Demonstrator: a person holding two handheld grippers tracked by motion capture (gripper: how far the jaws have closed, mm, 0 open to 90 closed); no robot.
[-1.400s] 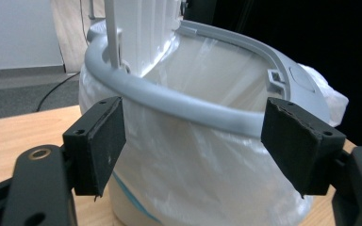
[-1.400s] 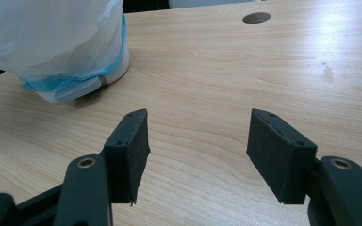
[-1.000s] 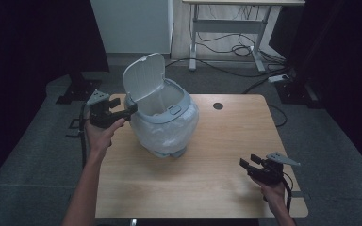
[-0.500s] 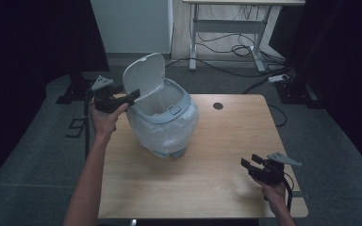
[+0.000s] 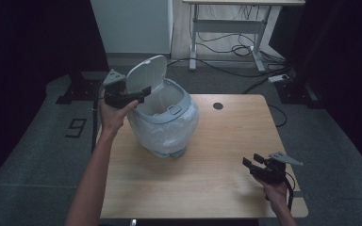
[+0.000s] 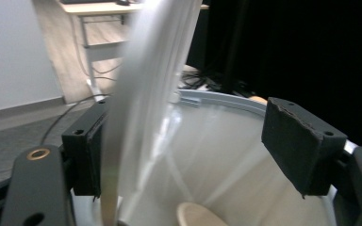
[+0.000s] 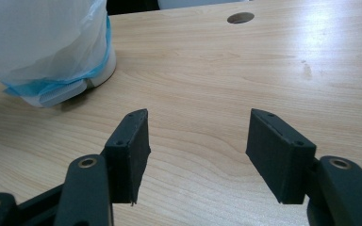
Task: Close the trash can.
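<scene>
Here, bin [image 5: 167, 123] upright; lid [image 5: 145, 80] raised near vertical between left gripper [image 5: 143, 92] fingers, spread wide, ungripped; right gripper [image 5: 253, 161] half-open, empty.

Blurred lid [image 6: 141, 94], top edge cropped

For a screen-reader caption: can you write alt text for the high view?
A person's left gripper reaches to the raised lid of a lidded bin lined with a white plastic bag, standing on a wooden table. The right gripper rests near the table's right front corner, jaws open and holding nothing. Beyond the table lie a grey floor and cables.
</scene>
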